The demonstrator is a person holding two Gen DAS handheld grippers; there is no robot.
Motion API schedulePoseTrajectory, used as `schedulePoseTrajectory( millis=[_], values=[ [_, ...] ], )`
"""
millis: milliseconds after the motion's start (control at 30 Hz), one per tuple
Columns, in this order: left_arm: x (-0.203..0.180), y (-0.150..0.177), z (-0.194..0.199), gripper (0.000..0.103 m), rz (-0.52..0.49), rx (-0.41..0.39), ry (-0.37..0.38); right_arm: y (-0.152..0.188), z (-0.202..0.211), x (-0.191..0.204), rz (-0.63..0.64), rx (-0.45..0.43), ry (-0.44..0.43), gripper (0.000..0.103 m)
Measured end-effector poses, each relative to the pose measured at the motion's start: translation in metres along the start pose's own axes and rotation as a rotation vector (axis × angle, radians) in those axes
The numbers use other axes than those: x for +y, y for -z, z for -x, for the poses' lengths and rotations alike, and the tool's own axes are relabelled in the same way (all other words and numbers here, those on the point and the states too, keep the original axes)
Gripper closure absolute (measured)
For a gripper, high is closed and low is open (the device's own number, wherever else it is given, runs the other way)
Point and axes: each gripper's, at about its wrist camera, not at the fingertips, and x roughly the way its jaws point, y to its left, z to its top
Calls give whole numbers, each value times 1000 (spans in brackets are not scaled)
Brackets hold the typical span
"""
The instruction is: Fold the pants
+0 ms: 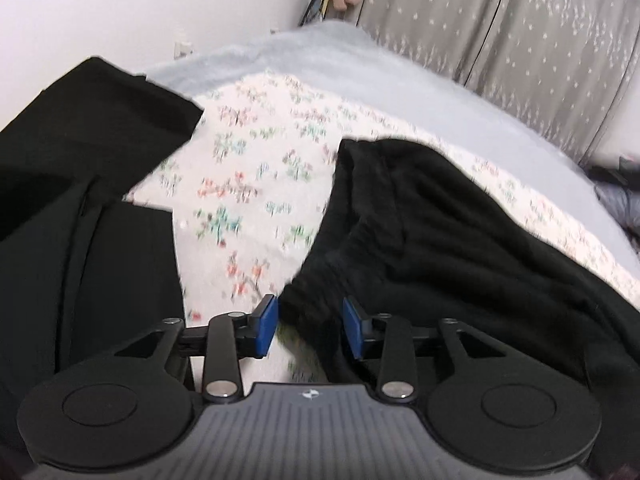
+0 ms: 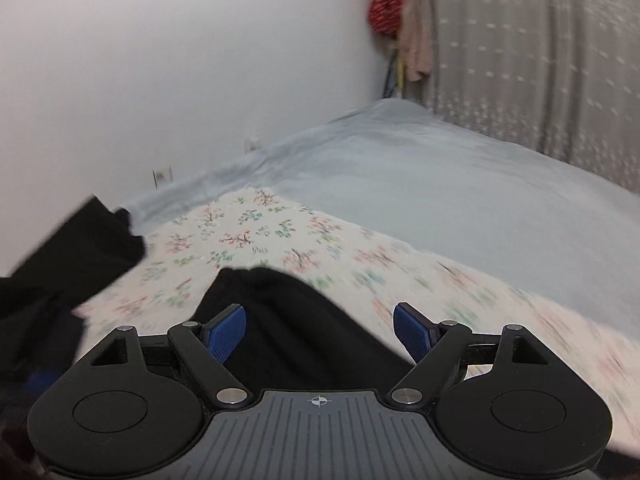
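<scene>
Black pants (image 1: 420,232) lie rumpled on a floral sheet (image 1: 248,184) on the bed, with one part spread at the left (image 1: 80,152). My left gripper (image 1: 310,328) is open, its blue pads either side of a bunched edge of the pants without clamping it. In the right wrist view the pants (image 2: 304,328) lie under and between my right gripper's fingers; the right gripper (image 2: 320,332) is wide open. Another black part (image 2: 72,264) lies at the left.
A pale blue blanket (image 2: 440,184) covers the far side of the bed. A white wall (image 2: 160,60) runs behind it, and a grey patterned curtain (image 1: 520,32) hangs at the right. Clothes (image 2: 400,20) hang in the corner.
</scene>
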Motion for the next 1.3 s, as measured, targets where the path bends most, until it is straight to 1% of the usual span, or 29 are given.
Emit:
schedulePoseTrajectory(
  millis=[67, 133, 167, 200, 233, 267, 333, 367, 433, 467, 500, 533, 567, 600, 667, 700, 767, 867, 967, 1067, 1100, 1133, 1167, 1200, 1233, 1267, 1300],
  values=[
    [0, -9, -6, 62, 4, -3, 42, 25, 65, -18, -63, -15, 15, 19],
    [-5, -21, -12, 60, 3, -13, 67, 52, 125, -36, -141, -27, 34, 15],
    [-10, -26, -14, 56, -11, -31, 79, 69, 154, -44, -185, -29, 57, 15],
    [-16, -32, -18, 48, -30, -44, 92, 87, 180, -53, -224, -32, 71, 15],
    [-22, -38, -23, 42, -56, -50, 113, 104, 201, -60, -263, -34, 79, 15],
    [-27, -41, -28, 34, -74, -49, 125, 123, 222, -66, -309, -31, 94, 15],
    [-38, -48, -49, 32, -111, -41, 131, 164, 260, -79, -404, -28, 142, 15],
    [-42, -48, -59, 32, -125, -26, 122, 183, 271, -85, -456, -26, 165, 15],
    [-47, -45, -87, 33, -138, 40, 75, 228, 288, -96, -590, -2, 188, 15],
    [-47, -43, -97, 34, -131, 64, 68, 249, 292, -99, -647, 0, 203, 15],
    [-48, -40, -101, 39, -131, 62, 62, 271, 297, -102, -706, 4, 225, 15],
    [-50, -37, -100, 49, -156, 40, 48, 290, 304, -105, -741, 13, 255, 15],
    [-53, -35, -98, 75, -194, 25, 44, 306, 309, -107, -763, 18, 300, 15],
    [-54, -34, -98, 84, -215, 26, 53, 318, 311, -110, -787, 20, 336, 15],
    [-56, -31, -96, 91, -247, 29, 49, 340, 314, -124, -859, 18, 391, 15],
    [-56, -30, -93, 94, -263, 25, 47, 346, 317, -133, -885, 15, 435, 15],
    [-49, -34, -84, 95, -251, 21, 52, 354, 329, -151, -922, 7, 540, 15],
    [-31, -46, -73, 96, -198, 24, 96, 361, 354, -180, -1015, -55, 634, 15],
    [-19, -53, -70, 96, -179, 45, 129, 365, 369, -210, -1012, -49, 756, 15],
    [-11, -57, -68, 96, -145, 53, 135, 374, 371, -234, -1050, -38, 785, 15],
    [-11, -57, -67, 96, -151, 58, 136, 376, 370, -242, -1062, -26, 812, 15],
    [-12, -56, -67, 96, -164, 61, 132, 379, 367, -249, -1075, -24, 821, 15],
    [-14, -54, -69, 96, -177, 68, 125, 382, 365, -254, -1081, -36, 803, 21],
    [-18, -50, -72, 96, -206, 78, 106, 383, 364, -255, -1075, -54, 777, 32],
    [-20, -48, -75, 96, -221, 84, 91, 382, 362, -255, -1060, -51, 763, 72],
    [-19, -47, -74, 96, -205, 90, 87, 380, 359, -256, -1045, -35, 755, 93],
    [-17, -49, -72, 96, -188, 91, 91, 376, 361, -253, -1031, -46, 747, 93]
  ],
)
